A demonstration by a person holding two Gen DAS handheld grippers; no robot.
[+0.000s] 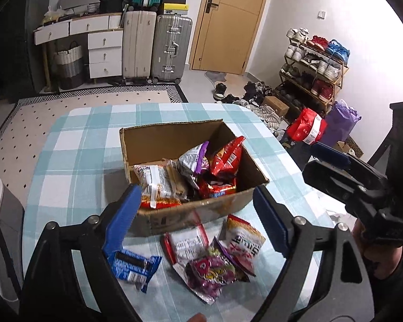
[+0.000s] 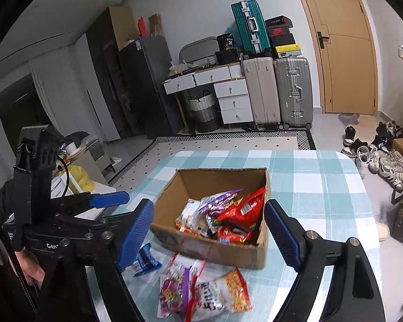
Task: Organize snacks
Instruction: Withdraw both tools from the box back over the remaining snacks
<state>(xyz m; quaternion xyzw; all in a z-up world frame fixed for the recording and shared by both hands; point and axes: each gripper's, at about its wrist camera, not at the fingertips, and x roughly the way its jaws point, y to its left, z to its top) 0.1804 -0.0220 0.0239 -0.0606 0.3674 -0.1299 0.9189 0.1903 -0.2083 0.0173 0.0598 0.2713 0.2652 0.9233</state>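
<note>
Cardboard box [image 1: 193, 206] on checked-cloth counter [image 1: 75, 155], crinkly foil snack packets [image 1: 215, 252] beside and inside | left hand-held gripper [image 1: 198, 220] ribbed blue pads apart, empty | right hand-held gripper [image 2: 209, 233] likewise.

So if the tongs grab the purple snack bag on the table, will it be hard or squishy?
Probably squishy: the purple snack bag looks like crinkled, puffy foil, so it should bend and crackle. It is likely light for its size. The shiny wrapper might slip. It overlaps the white and orange bag, which may shift too.
</note>
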